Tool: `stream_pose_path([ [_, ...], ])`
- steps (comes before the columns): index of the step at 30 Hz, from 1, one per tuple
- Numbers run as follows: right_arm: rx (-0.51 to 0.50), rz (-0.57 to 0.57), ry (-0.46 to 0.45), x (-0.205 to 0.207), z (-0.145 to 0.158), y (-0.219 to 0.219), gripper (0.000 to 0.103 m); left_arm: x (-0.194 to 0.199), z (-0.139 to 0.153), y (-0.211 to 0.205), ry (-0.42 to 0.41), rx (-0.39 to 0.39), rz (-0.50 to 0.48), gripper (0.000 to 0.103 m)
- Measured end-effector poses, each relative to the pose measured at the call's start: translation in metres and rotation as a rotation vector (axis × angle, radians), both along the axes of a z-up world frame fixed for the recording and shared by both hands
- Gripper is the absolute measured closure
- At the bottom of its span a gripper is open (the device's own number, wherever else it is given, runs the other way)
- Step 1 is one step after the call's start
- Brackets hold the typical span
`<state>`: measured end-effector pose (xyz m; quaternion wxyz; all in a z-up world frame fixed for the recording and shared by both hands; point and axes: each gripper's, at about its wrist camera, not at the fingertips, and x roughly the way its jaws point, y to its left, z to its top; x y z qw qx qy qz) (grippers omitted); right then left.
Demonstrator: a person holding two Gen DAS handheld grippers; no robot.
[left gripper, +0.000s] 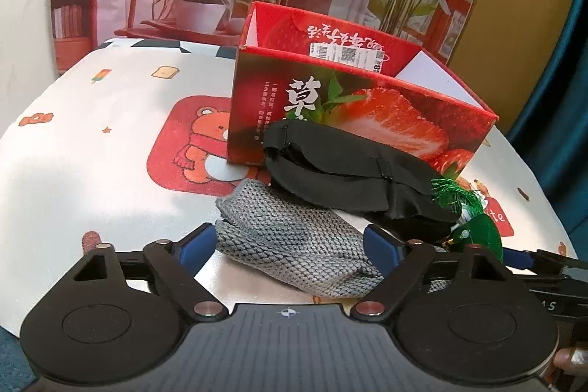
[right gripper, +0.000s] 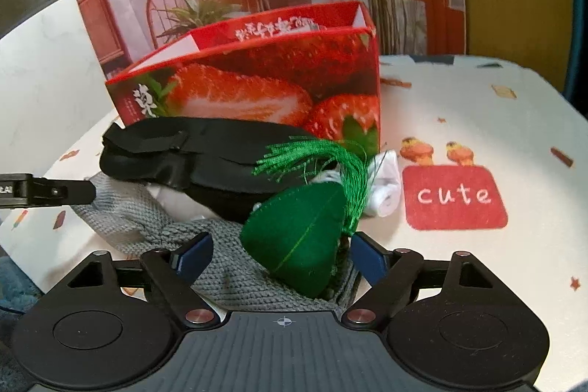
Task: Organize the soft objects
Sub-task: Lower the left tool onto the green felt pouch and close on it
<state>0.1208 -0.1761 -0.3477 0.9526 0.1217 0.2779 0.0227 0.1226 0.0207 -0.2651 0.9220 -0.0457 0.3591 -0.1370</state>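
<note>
A grey knitted cloth [left gripper: 290,245] lies on the table in front of the red strawberry box [left gripper: 360,98]. A black eye mask [left gripper: 352,179] rests on it against the box. My left gripper [left gripper: 294,245] is open, its blue pads either side of the grey cloth. In the right wrist view a green felt pouch with a tassel [right gripper: 301,237] lies on the grey cloth [right gripper: 228,274], between the open fingers of my right gripper [right gripper: 281,254]. The eye mask [right gripper: 205,160] and a white sock [right gripper: 386,186] lie behind it. The box [right gripper: 279,87] stands open at the top.
The table [left gripper: 92,153] has a white cloth with bear and "cute" prints [right gripper: 455,197]. A printed backdrop with a chair and plants stands behind the box. The left gripper's arm [right gripper: 47,193] reaches in from the left of the right wrist view.
</note>
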Motion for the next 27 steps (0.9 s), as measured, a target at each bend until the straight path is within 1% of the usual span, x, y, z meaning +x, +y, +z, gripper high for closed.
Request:
stream_pose_path([
  [2,0.001,0.021,-0.004,0.000,0.001,0.004,0.029,0.000,0.000,0.000,0.003,-0.010,-0.007,0.021],
  [3,-0.003,0.035,-0.014,-0.001,0.003,0.006,0.029,0.000,0.000,-0.001,0.004,-0.014,-0.012,0.023],
  [6,-0.029,0.070,-0.036,-0.003,0.007,0.014,0.030,0.001,-0.001,-0.003,0.011,-0.022,-0.026,0.027],
  [8,-0.036,0.083,-0.038,-0.003,0.008,0.017,0.030,0.001,-0.002,-0.004,0.016,-0.027,-0.034,0.029],
  [13,-0.014,0.100,-0.051,-0.004,0.010,0.017,0.030,0.002,-0.004,-0.005,0.028,-0.034,-0.043,0.031],
  [16,-0.032,0.100,-0.028,-0.004,0.010,0.017,0.031,0.005,-0.005,-0.008,0.039,-0.032,-0.054,0.033],
  [18,-0.056,0.090,-0.004,-0.004,0.010,0.016,0.034,0.009,-0.005,-0.015,0.046,-0.028,-0.078,0.039],
  [20,-0.069,0.085,0.012,-0.006,0.011,0.014,0.037,0.012,-0.002,-0.023,0.039,-0.023,-0.107,0.040],
  [22,-0.080,0.078,0.017,-0.009,0.011,0.012,0.038,0.016,0.002,-0.032,0.036,-0.040,-0.144,0.046],
  [25,-0.089,0.069,0.011,-0.012,0.012,0.008,0.044,0.025,0.004,-0.050,0.055,-0.077,-0.209,0.047],
  [27,-0.077,0.065,0.006,-0.013,0.012,0.004,0.052,0.030,0.001,-0.067,0.080,-0.093,-0.265,0.047],
])
